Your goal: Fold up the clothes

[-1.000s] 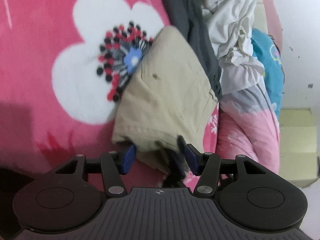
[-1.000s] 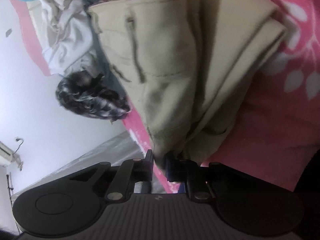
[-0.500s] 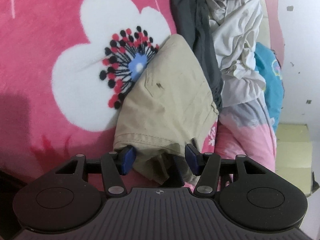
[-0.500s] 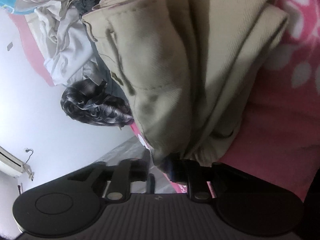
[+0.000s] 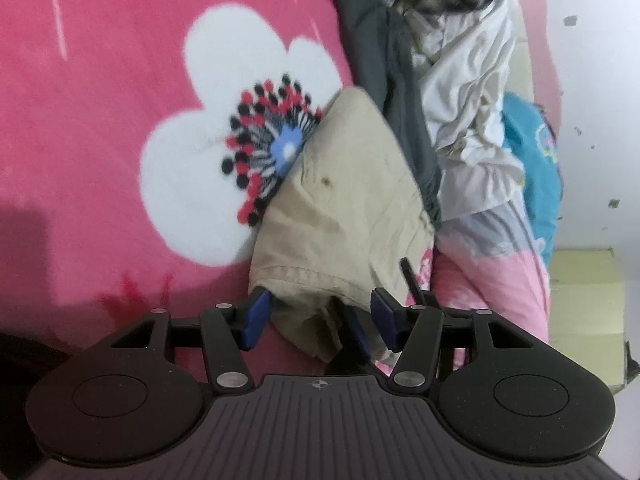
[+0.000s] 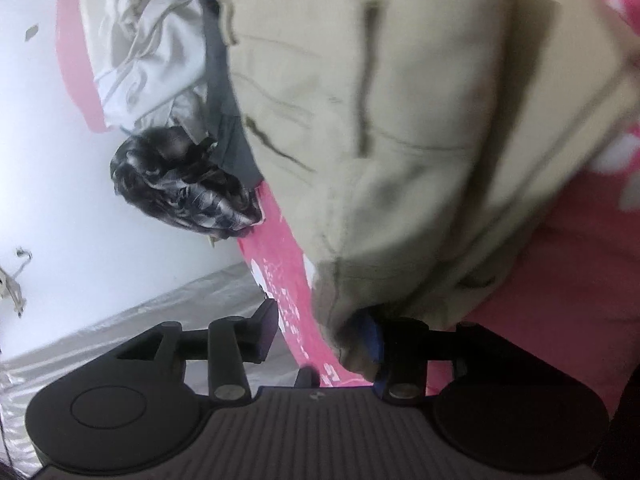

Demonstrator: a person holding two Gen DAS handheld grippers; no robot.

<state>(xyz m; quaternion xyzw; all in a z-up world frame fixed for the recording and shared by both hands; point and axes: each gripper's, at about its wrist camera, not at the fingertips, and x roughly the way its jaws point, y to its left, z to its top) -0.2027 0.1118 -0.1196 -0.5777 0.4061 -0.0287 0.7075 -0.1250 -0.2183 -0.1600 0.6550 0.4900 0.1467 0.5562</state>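
I'm over the pink fleece blanket with the big white flower (image 5: 120,100), and the folded beige cotton trousers (image 5: 344,208) lie in the middle of the left wrist frame, their far corner touching the flower's dotted centre. My left gripper (image 5: 320,316) is spread wide, its blue pads standing either side of the trousers' near hem without closing on it. In the right wrist frame the trousers (image 6: 400,120) fill the upper right, layered in thick folds. My right gripper (image 6: 320,332) stands apart too, the hem bunched against one blue pad and the other pad out over the blanket's edge, holding nothing.

This cloth looks soft but weighty, a sturdy twill with stitched seams and a pocket; I reckon it will sag and slide open if pinched by one layer only. The hemmed edge near me seems the firmest place to grip, catching all layers together. A heap of crumpled grey, white and dark patterned clothes (image 5: 440,80) sits just beside, at the upper right.
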